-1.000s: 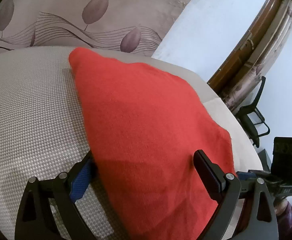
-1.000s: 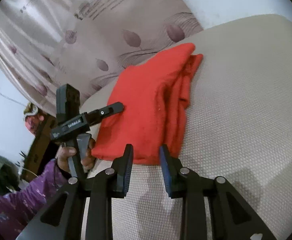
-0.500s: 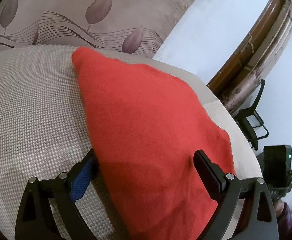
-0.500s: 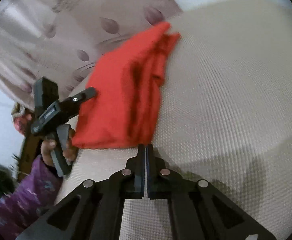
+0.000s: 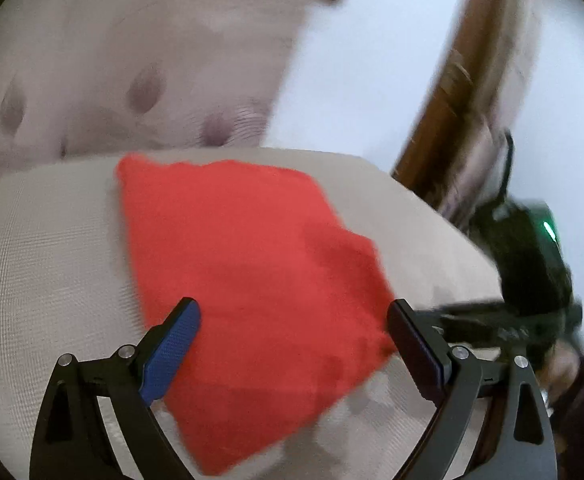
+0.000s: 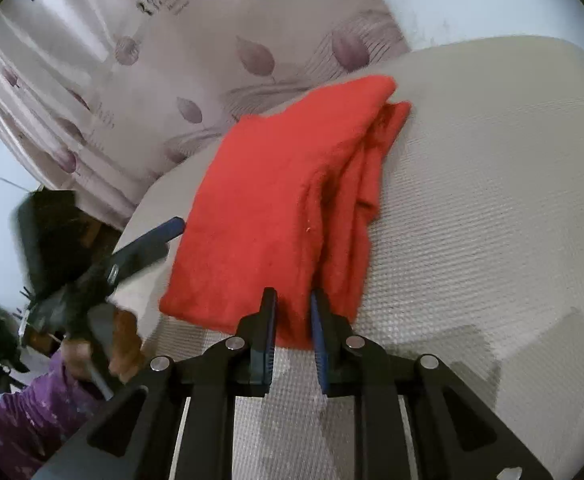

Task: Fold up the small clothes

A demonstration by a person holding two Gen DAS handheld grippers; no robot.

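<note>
A: What's there?
B: A beige cushion (image 6: pixel 472 200) carries a red garment (image 6: pixel 275 200), already folded into layers.
A: The claws?
B: Left claw (image 5: pixel 292 336) spread wide above it; right claw (image 6: pixel 294 320) narrowly parted at its near edge, gripping nothing. Little folding seems left.

Home: leaf-print curtain (image 6: pixel 139 92), cushion (image 6: pixel 492 200)

A beige woven cushion surface (image 6: pixel 472 208) carries the load. Directly on it lies one folded red cloth (image 6: pixel 275 208), its layered edges stacked toward 3 o'clock, its far corner pointing to 1 o'clock
</note>
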